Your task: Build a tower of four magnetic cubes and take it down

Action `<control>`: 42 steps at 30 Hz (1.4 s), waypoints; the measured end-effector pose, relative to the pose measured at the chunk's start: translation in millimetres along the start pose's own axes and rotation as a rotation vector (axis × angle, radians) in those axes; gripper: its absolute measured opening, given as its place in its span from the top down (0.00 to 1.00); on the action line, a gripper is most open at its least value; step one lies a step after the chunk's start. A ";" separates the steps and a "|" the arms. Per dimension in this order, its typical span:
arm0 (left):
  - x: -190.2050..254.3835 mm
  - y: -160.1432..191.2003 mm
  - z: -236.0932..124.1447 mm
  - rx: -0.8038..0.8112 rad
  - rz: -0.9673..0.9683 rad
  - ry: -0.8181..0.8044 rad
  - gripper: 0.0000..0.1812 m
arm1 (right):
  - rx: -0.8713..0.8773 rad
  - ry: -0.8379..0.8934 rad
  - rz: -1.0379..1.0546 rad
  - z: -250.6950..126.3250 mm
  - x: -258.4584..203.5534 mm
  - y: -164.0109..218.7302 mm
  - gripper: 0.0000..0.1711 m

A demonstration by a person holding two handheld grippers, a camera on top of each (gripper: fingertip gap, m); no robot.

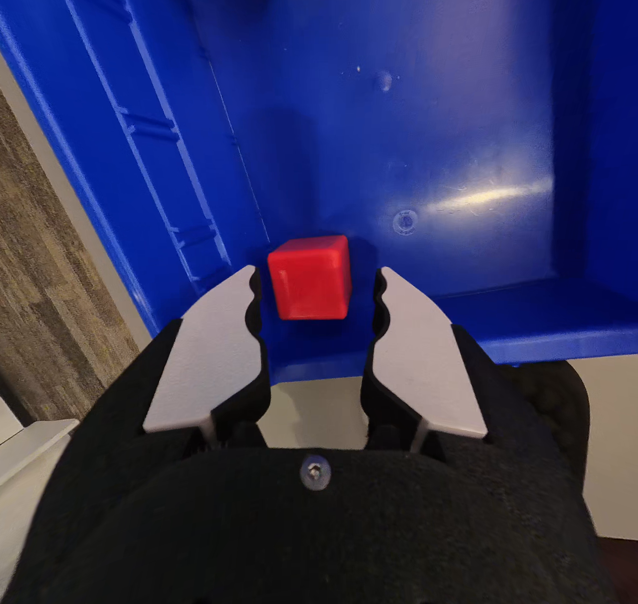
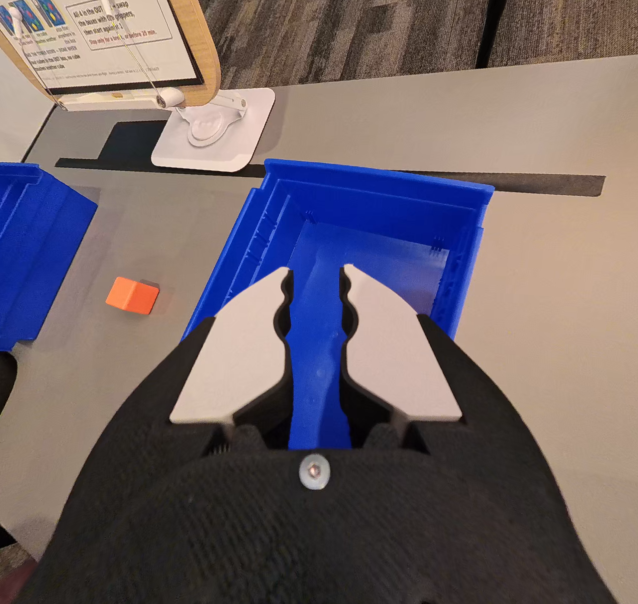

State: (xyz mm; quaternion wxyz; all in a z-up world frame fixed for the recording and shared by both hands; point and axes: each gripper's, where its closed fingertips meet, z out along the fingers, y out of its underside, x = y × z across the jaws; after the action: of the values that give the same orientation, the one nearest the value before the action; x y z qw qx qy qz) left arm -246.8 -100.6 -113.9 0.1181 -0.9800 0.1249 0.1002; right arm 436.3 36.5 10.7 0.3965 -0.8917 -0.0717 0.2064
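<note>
Left gripper [image 1: 317,273], jaws wide and empty, straddles red cube [image 1: 310,278] at bin wall [image 1: 238,207], 9 o'clock; finger may snag wall. Right gripper [image 2: 316,273] narrowly open, empty.

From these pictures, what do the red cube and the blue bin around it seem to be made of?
Red cube: apparently smooth matte plastic, with rounded edges and a soft sheen. Blue bin: likely glossy moulded plastic; its floor shows a bright glare streak, fine scuffs and a round mould mark, and its wall has moulded ribs.
</note>
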 end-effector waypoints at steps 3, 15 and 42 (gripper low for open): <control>-8.1 1.5 4.0 -0.017 -0.002 -0.046 0.69 | -0.011 0.004 -0.003 1.5 0.5 1.3 0.84; 10.4 7.1 17.4 -0.134 0.065 0.016 0.69 | -0.061 0.007 -0.014 9.8 2.6 8.9 0.84; 32.3 -36.8 -74.0 0.094 0.331 0.082 0.73 | -0.127 0.042 -0.062 17.0 2.9 17.2 0.84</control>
State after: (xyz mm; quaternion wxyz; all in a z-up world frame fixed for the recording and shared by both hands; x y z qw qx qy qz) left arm -193.9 -92.0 -43.2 0.1406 -0.9427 0.2937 0.0723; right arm 431.1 37.2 -13.1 0.3468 -0.9165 -0.1039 0.1704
